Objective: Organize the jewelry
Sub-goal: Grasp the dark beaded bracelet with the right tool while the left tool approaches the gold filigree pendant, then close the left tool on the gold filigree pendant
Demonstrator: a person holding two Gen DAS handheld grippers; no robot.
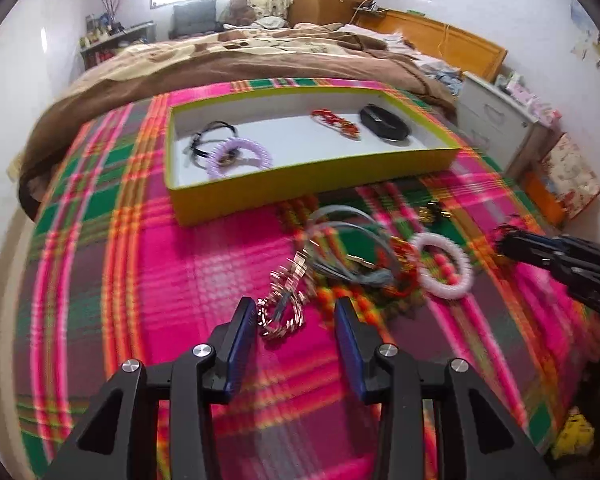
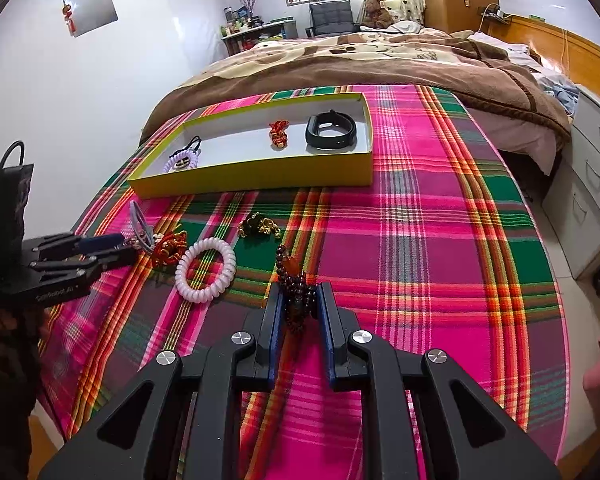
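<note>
Dark bead bracelet is clamped in the nearly closed right gripper, above the plaid bed cover. The yellow tray lies straight ahead, long axis crosswise. Left gripper is held wide open, empty, over the gold chain.

Yellow-walled, white-floored tray lying flat at 12 o'clock on the plaid cloth. Inside: black band toward 3 o'clock, red knot ornament mid-tray, lilac coil tie over a black cord loop toward 9 o'clock. Outside, just at 6 o'clock of the tray: white coil bracelet, red-orange knot charm touching a grey hoop, gold-and-dark cluster, pink-gold chain blurred. Dark-bead bracelet raised, clamped upright.
</note>
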